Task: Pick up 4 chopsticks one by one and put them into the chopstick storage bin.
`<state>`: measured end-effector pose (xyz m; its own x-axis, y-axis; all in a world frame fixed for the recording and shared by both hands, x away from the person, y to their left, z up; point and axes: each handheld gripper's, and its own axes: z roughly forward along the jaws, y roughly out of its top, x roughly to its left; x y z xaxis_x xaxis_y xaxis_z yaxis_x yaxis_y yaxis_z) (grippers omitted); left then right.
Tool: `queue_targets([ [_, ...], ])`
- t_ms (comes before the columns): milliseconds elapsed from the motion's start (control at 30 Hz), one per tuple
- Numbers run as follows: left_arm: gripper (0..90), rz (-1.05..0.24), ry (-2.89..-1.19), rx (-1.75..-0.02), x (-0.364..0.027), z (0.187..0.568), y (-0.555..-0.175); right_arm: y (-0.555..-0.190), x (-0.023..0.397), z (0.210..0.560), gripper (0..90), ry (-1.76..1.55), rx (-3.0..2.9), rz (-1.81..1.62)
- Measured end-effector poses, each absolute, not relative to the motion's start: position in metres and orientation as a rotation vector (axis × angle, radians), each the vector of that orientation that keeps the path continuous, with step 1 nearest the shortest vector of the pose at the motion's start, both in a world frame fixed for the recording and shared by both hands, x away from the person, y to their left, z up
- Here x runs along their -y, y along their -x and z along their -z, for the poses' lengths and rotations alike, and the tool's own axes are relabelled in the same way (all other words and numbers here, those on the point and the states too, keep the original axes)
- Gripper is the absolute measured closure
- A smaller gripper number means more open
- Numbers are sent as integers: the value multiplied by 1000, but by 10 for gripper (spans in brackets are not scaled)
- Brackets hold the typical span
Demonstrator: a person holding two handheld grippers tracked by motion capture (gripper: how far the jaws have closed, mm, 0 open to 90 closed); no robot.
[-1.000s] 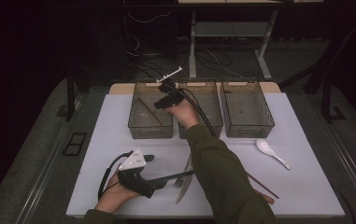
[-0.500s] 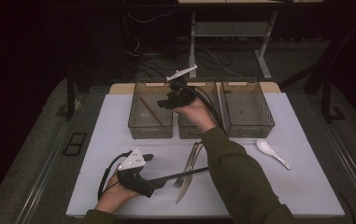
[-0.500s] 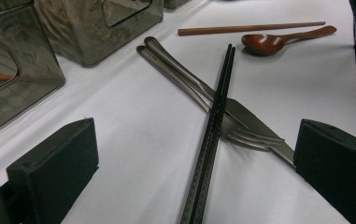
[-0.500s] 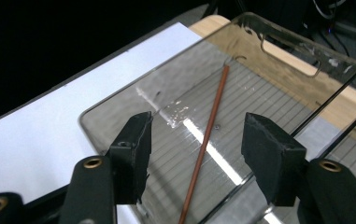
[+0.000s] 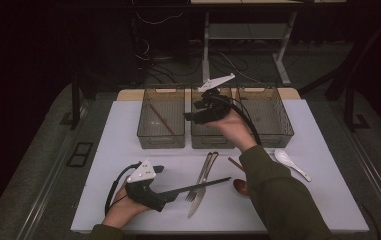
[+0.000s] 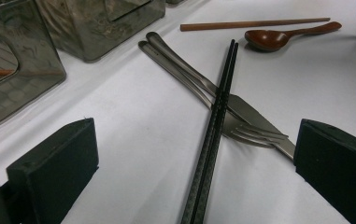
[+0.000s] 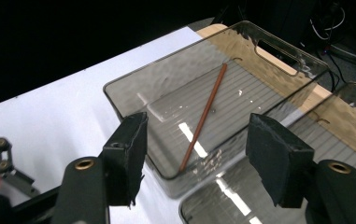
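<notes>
The right gripper (image 5: 190, 117) is held over the middle bin (image 5: 213, 137), its jaws just opened with nothing between them, while a brown chopstick (image 7: 202, 119) is seen lying in the left bin (image 5: 161, 131) and the left gripper (image 6: 189, 172), jaws apart, is kept low over black chopsticks (image 6: 215, 121) on the desk (image 5: 128, 120).

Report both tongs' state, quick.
Left tongs: open, nothing held, black chopsticks lying between the jaws.
Right tongs: open, empty, jaws just been opening above the left bin.

high view looks down; both close gripper views share the left bin (image 5: 161, 120).
</notes>
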<state>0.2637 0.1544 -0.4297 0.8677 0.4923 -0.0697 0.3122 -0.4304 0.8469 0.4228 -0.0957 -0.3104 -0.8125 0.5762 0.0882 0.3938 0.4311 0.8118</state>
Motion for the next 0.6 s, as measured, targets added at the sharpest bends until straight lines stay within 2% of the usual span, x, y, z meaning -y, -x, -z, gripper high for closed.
queue_targets([
  [600,0,-223,-2057,-590,-154,431,-264,-378,169,329,343,-858,-2488,-1300],
])
